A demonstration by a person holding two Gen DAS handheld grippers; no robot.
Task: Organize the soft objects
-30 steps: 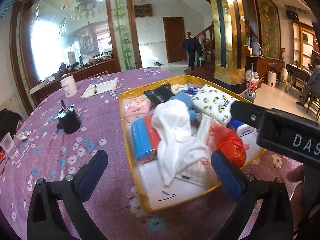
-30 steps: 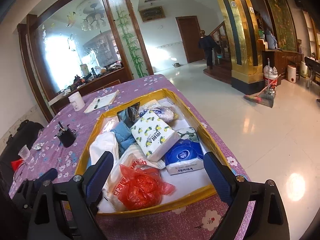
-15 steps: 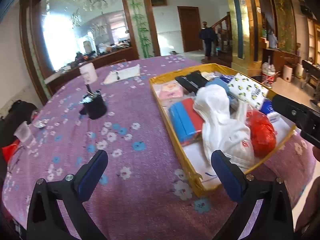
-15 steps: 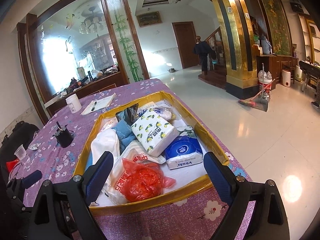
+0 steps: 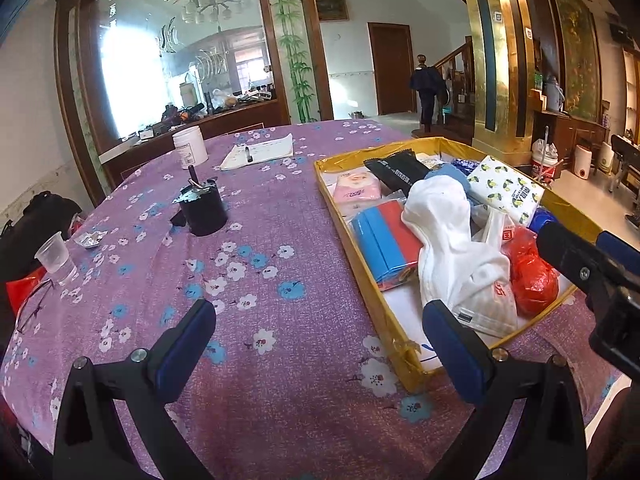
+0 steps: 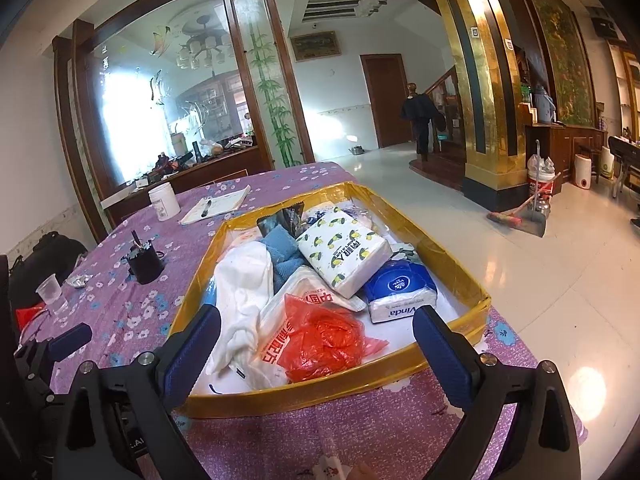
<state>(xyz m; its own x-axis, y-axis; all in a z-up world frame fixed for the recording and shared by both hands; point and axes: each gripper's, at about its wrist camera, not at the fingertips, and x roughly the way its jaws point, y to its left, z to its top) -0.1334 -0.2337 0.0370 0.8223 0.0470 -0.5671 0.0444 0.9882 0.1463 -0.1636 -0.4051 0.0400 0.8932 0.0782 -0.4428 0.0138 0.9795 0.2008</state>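
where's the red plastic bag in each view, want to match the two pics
Left wrist view: the red plastic bag lies at the right side, at the tray's near end, partly behind the right claw.
Right wrist view: the red plastic bag lies low in the middle, on the white printed bag.
Shared landmark: the lemon-print tissue pack, farther back in the gold-edged tray.

tray (image 6: 452, 258) on table (image 5: 260, 360), towel (image 6: 244, 280) inside left of tissue pack (image 6: 346, 250), cup (image 5: 202, 210) left

Both wrist views overlook the shared tray (image 5: 404, 354).
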